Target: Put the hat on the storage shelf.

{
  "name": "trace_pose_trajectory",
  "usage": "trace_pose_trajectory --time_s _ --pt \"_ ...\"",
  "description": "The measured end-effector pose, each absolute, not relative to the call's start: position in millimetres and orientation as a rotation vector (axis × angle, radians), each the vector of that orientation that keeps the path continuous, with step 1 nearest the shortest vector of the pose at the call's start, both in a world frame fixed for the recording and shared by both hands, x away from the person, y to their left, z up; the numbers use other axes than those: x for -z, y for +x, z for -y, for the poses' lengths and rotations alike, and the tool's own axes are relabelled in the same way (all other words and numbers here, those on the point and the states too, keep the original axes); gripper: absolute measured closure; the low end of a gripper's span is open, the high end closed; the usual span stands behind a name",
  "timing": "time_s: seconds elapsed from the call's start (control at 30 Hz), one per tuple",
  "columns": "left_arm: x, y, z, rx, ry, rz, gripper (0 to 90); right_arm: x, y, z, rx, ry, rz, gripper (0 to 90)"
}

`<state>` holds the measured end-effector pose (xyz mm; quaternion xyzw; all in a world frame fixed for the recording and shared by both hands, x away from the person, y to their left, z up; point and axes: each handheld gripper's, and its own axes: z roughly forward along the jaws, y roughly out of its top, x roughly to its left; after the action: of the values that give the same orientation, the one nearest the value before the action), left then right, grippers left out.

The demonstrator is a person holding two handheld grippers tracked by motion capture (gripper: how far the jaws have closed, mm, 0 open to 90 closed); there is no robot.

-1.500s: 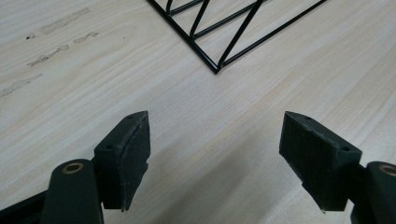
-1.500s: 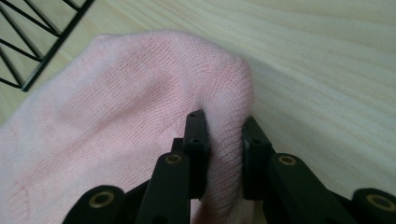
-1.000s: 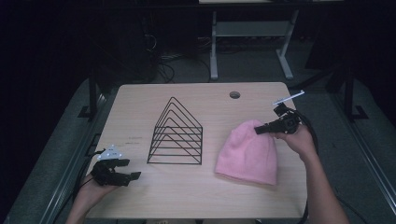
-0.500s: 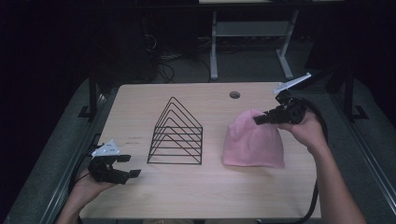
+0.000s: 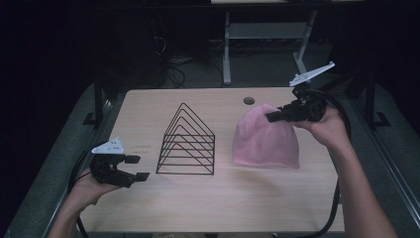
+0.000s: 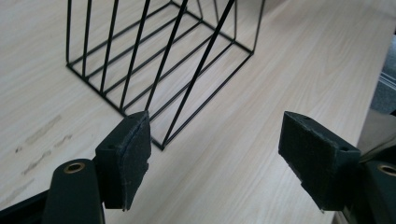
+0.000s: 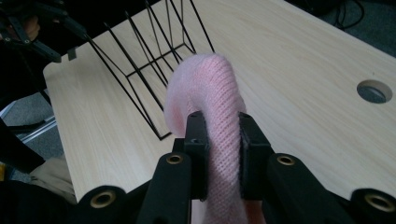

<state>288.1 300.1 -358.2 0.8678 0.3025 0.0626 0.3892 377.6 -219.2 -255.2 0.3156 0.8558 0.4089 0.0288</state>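
Right claw point(image 7: 217, 140) clamped on pink knit hat point(image 5: 265, 139), left claw point(image 6: 224, 163) agape.

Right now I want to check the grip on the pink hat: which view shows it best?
The right gripper view: the right gripper has its jaws shut on a fold of the pink hat. The high view shows the whole hat lifted at its top, its lower edge on the table.
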Motion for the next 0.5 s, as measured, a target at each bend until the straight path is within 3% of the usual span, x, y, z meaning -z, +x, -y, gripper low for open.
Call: trace_pose_trajectory --time_s 0.5 --pt "323 298 -285 -0.147 2.242 -0.690 25.3 220 371 199 -1.309 0.866 -2.632 77.0"
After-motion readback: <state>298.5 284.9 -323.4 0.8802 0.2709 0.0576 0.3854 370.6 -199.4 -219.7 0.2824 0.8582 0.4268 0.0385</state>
